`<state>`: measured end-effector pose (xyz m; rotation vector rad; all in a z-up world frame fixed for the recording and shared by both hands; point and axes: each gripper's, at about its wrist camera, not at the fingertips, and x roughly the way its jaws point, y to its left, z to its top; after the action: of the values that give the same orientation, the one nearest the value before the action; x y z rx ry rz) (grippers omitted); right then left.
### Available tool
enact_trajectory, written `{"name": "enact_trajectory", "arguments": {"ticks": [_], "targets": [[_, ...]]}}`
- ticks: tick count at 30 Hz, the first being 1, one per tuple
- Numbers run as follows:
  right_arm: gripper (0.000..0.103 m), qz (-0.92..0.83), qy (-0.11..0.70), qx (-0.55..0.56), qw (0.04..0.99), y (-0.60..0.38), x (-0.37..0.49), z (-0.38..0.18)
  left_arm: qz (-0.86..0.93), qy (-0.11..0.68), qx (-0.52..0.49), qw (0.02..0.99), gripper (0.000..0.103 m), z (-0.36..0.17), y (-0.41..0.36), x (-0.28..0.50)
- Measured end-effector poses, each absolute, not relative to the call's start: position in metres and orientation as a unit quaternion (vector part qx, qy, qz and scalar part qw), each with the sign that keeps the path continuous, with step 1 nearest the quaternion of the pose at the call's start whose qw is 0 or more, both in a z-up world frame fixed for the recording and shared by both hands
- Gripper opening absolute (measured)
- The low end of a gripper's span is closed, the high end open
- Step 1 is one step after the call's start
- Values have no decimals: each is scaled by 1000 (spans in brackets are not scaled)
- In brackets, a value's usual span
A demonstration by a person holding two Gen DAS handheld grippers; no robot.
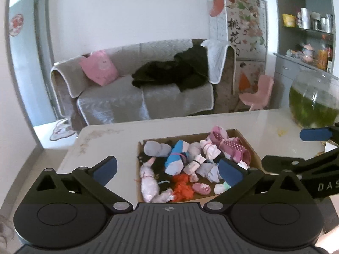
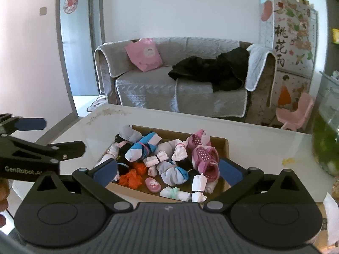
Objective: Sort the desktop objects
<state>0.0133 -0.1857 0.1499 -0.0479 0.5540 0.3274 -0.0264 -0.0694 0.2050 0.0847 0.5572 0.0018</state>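
My left gripper (image 1: 167,172) and right gripper (image 2: 167,174): both wide, empty, above the table (image 1: 264,120) | rolled socks (image 1: 174,158) piled in the cardboard box (image 1: 253,151) | risk: a pinch snags neighbouring bundles, or my right side bumps the fishbowl (image 1: 313,101).

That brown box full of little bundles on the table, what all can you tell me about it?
The cardboard box is shallow, open-topped and brown, with plain low walls that look like corrugated card. It sits flat on the pale table, left of a round glass fishbowl with green water. Inside lie rolled, tied sock bundles in white, grey, blue, pink dotted and orange, covering most of the floor. Neither gripper touches it.
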Motion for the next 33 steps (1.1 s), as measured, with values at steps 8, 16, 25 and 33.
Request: {"name": "enact_trajectory", "arguments": {"ticks": [8, 16, 25, 33], "targets": [[103, 144, 269, -33, 952, -185, 10, 145, 15, 298, 17, 954, 103, 200, -57, -35], [103, 135, 279, -51, 950, -178, 7, 137, 18, 312, -2, 950, 103, 191, -48, -42], [103, 129, 276, -65, 950, -171, 2, 139, 13, 306, -7, 952, 103, 194, -46, -48], [103, 129, 279, -67, 949, -168, 1, 140, 17, 309, -11, 951, 103, 197, -41, -49]]}}
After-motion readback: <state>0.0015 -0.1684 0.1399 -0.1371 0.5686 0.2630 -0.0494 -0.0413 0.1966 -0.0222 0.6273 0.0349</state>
